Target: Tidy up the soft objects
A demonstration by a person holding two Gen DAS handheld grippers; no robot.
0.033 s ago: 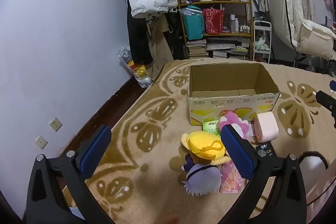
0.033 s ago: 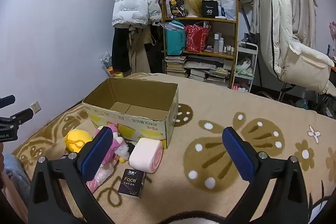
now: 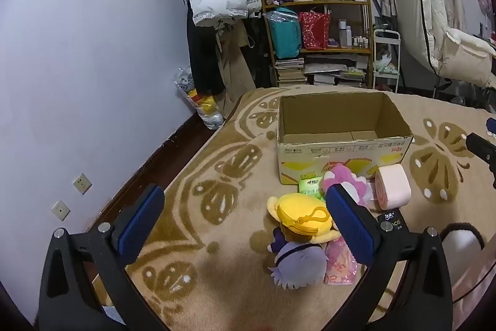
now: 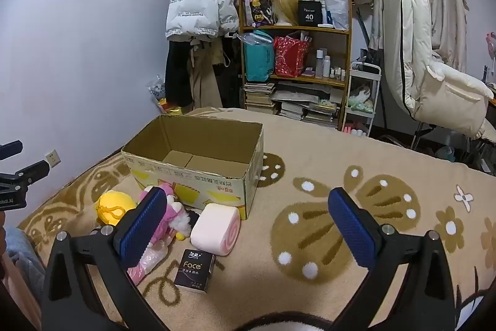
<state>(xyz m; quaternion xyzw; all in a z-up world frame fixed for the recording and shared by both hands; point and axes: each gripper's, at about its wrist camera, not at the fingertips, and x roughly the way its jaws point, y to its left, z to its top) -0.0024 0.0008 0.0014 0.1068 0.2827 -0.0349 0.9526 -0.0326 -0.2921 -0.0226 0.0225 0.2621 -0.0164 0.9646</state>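
Note:
An open, empty cardboard box stands on the patterned carpet. In front of it lie soft things: a yellow plush, a purple-haired doll, a pink plush, a pink roll-shaped cushion, a pink plastic packet, a green packet and a dark "Face" tissue pack. My left gripper is open and empty, above the carpet left of the pile. My right gripper is open and empty, above the carpet right of the cushion.
A shelf with bags and books stands against the far wall, beside hanging coats. A white padded chair is at the right. A white trolley stands by the shelf. Wall sockets are at the left.

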